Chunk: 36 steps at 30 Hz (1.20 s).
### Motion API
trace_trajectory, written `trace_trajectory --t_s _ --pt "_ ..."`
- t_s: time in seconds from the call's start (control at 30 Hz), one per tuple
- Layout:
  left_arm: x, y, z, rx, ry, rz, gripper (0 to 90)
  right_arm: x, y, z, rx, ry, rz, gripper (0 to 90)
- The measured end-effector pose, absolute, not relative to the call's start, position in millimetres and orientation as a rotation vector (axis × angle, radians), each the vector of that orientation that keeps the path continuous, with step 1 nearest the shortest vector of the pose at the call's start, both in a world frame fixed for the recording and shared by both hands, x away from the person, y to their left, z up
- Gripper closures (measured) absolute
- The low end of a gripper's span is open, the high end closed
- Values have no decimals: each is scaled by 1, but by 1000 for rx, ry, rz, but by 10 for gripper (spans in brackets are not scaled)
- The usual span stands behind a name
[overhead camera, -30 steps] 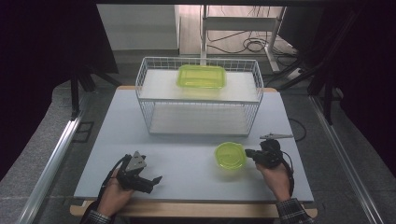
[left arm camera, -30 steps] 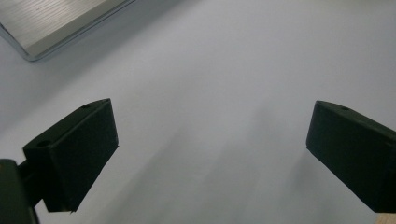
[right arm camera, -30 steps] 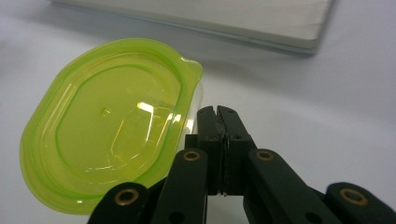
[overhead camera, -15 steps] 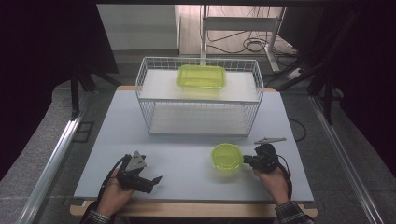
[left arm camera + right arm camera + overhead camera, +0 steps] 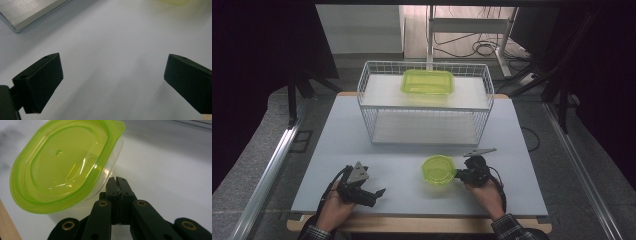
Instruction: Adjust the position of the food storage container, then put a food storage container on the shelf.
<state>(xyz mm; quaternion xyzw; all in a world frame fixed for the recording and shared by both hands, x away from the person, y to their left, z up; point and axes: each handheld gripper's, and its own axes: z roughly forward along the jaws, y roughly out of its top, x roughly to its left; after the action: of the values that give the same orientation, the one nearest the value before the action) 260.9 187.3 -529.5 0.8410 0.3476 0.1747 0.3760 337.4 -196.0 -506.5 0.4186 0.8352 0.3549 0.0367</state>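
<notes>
A round clear tub with a lime-green lid [image 5: 438,169] lies on the white table near its front, just left of my right gripper [image 5: 458,174]. In the right gripper view the tub [image 5: 62,165] is tilted, with its lid facing the camera. The right gripper [image 5: 116,180] is shut with nothing between its jaws, and its tips press against the tub's clear side wall under the lid's rim. My left gripper [image 5: 376,194] rests at the front left, pointing right. Its jaws stand wide open over bare table [image 5: 112,82].
A white wire basket [image 5: 424,102] stands at the back middle of the table [image 5: 342,135]. A rectangular lime-green lidded container [image 5: 427,81] lies on its upper shelf. The corner of a metal plate [image 5: 25,15] lies ahead of the left gripper. The table's wooden front edge [image 5: 422,225] is close to both hands.
My right gripper has moved left and slightly toward the front edge, and the round tub has slid left ahead of it. The left gripper has not moved.
</notes>
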Motion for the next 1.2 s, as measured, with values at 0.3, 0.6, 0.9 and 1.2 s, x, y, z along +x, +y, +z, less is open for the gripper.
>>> trace_trajectory --t_s 0.3,0.6,0.9,1.2 --pt "261 188 -529 2150 889 448 20 337 -171 -512 1196 2614 1058 884" --pt "261 188 -528 2153 885 451 20 333 -197 -498 1155 2505 1054 742" --pt "260 188 -529 2154 886 451 19 329 -213 -490 1116 2456 1080 483" --pt "260 188 -529 2155 887 448 19 331 -217 -491 1104 2417 1087 244"
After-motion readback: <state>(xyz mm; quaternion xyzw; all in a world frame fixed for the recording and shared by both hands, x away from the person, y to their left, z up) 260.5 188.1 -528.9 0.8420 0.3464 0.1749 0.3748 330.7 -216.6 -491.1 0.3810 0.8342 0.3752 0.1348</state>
